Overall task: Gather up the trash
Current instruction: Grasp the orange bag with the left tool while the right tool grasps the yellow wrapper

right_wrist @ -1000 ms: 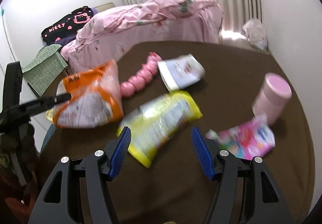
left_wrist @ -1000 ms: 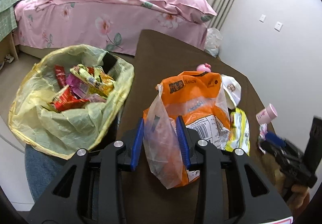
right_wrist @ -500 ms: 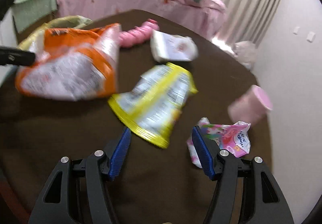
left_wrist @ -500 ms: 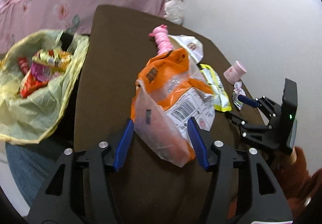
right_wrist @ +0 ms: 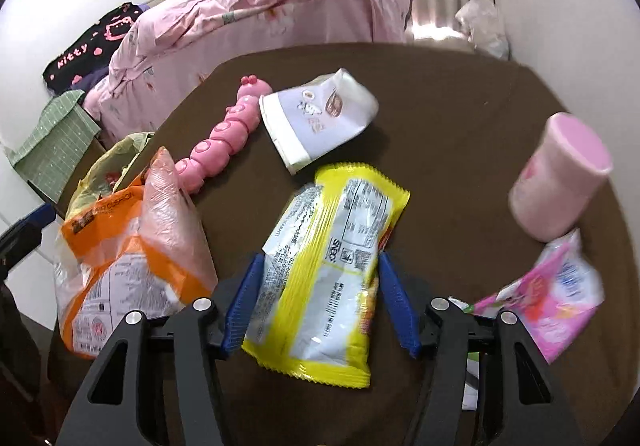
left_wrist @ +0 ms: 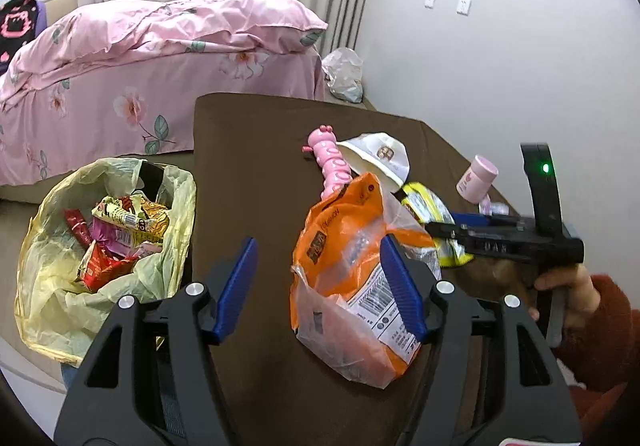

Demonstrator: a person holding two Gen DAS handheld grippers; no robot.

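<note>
Bed (left_wrist: 160, 57): pink floral cover, fills the upper left of the left wrist view, behind the desk.
Desk (right_wrist: 460, 93): dark brown, carries all the loose trash; fills the middle of both views.
Trash bag (left_wrist: 100, 286): pale yellow, open-mouthed, at the lower left of the left wrist view just beside the desk's edge; crumpled wrappers lie inside.
Orange bag (left_wrist: 344, 278): lies on the desk at lower centre of the left wrist view, its right side against the right blue pad, the other pad well clear of it.
Left gripper (left_wrist: 316, 286): jaws opening, the orange bag between them but not pinched.
Yellow packet (right_wrist: 332, 270): flat on the desk, lower centre of the right wrist view, between the two blue pads.
Right gripper (right_wrist: 320, 298): jaws closing around the yellow packet; whether the pads press it yet I cannot tell.
White pouch (right_wrist: 320, 117): above the yellow packet, near it.
Pink caterpillar toy (right_wrist: 224, 133): left of the white pouch, its head touching the pouch's corner.
Pink jar (right_wrist: 560, 181): right edge.
Pink wrapper (right_wrist: 552, 298): lower right, just below the jar.
</note>
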